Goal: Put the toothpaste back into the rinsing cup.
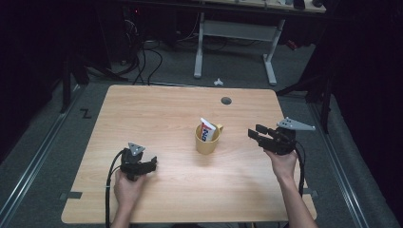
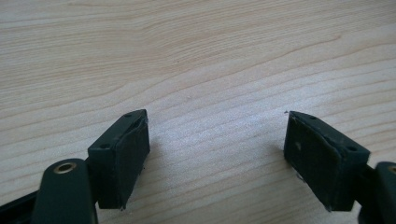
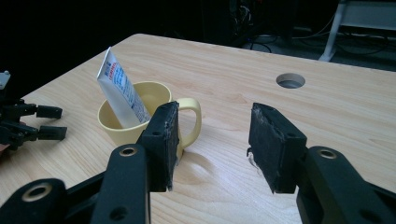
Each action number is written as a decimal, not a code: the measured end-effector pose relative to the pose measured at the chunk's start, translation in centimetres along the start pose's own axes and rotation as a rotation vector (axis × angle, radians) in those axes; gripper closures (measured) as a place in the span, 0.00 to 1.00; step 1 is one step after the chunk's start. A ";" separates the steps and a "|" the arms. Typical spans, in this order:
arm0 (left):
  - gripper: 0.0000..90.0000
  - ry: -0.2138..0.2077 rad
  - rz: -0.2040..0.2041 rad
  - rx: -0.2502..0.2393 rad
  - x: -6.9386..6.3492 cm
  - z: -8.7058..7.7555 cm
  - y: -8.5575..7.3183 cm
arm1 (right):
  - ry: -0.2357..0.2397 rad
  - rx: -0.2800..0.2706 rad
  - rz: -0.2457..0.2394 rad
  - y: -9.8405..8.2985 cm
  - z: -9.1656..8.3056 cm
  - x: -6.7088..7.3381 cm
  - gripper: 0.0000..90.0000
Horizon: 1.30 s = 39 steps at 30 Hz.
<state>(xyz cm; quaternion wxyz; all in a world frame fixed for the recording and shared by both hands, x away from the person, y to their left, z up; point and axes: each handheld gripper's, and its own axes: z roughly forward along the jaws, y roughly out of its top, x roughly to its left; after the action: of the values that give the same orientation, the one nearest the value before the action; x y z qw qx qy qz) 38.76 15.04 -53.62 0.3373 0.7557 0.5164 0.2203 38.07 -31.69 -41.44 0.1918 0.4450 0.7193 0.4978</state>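
One white tube (image 1: pixel 206 130), blue-red print, upright-tilted in yellow mug (image 1: pixel 205 144).

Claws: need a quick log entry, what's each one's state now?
Left claw: open, empty, over bare table.
Right claw: open, empty, beside the mug.

The left gripper (image 2: pixel 217 149) holds its black fingers (image 2: pixel 122 156) wide apart over bare wooden table (image 2: pixel 196 60).

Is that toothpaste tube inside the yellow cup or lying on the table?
Inside. The toothpaste tube stands tilted in the yellow cup, its top end sticking out above the rim.
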 end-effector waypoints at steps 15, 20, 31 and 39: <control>0.25 0.000 0.000 0.000 0.0 0.0 0.0 | -0.022 0.003 0.010 -1.2 -0.2 -0.5 0.59; 0.25 -0.001 0.000 0.001 0.0 0.0 0.0 | -0.026 0.007 0.013 -1.6 -0.2 -0.6 0.59; 0.25 0.000 0.000 0.000 0.0 0.0 0.0 | -0.028 0.017 0.021 -2.5 0.1 -0.6 0.59; 0.25 0.000 0.001 0.002 0.0 0.0 0.0 | -0.034 0.022 0.019 -3.0 0.2 -0.6 0.59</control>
<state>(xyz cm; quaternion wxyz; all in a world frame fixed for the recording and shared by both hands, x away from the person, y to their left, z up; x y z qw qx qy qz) 38.76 15.04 -53.61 0.3367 0.7562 0.5162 0.2200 37.18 -32.34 -44.30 0.1945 0.4625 0.7171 0.4839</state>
